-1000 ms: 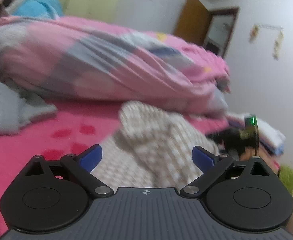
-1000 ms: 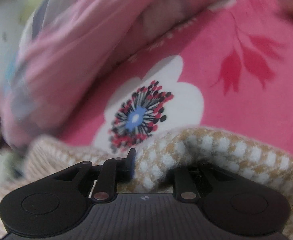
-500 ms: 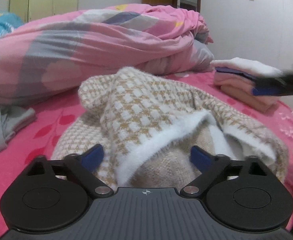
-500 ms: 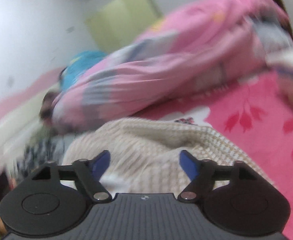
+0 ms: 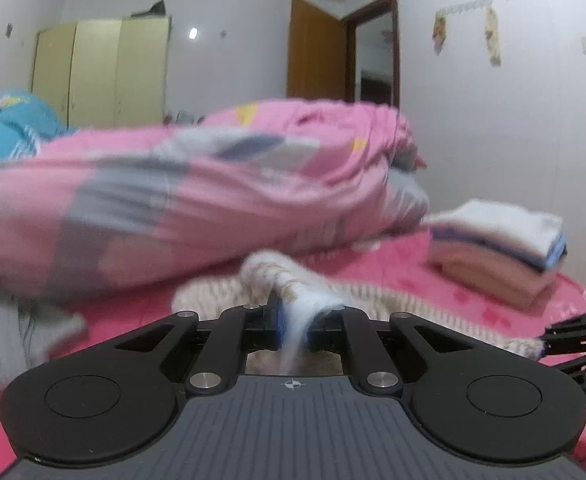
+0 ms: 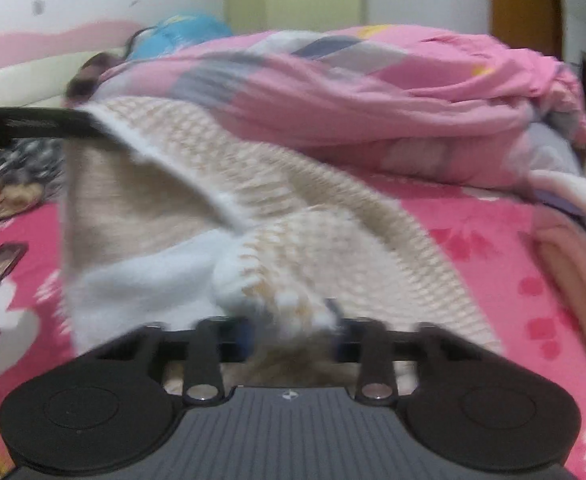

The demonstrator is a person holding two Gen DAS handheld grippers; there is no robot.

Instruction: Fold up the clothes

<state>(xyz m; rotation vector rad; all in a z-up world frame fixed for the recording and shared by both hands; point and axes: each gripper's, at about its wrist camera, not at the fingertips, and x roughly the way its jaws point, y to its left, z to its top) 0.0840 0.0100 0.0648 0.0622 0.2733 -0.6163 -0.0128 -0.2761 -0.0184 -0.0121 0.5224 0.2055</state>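
Sweater (image 6: 197,208) — beige-and-white houndstooth knit with a fluffy white edge, plain beige on the inside — lies crumpled on the pink floral bed sheet (image 6: 485,240), partly lifted. Left gripper (image 5: 293,330) is clenched on a thin strip of the white edge; the fabric runs up between its blue pads (image 5: 280,322) and drapes back over them. Right gripper (image 6: 293,334) has a thicker bunch of the knit between its fingers, jaws closing on it, pads pressing the fabric; that view is blurred. In the right wrist view the sweater's upper edge stretches up-left to the left gripper's black body. Behind it, a rumpled pink-and-grey duvet (image 5: 197,200). 1 stack of folded clothes (image 5: 501,248) sits on the bed to the right, well apart from the sweater.
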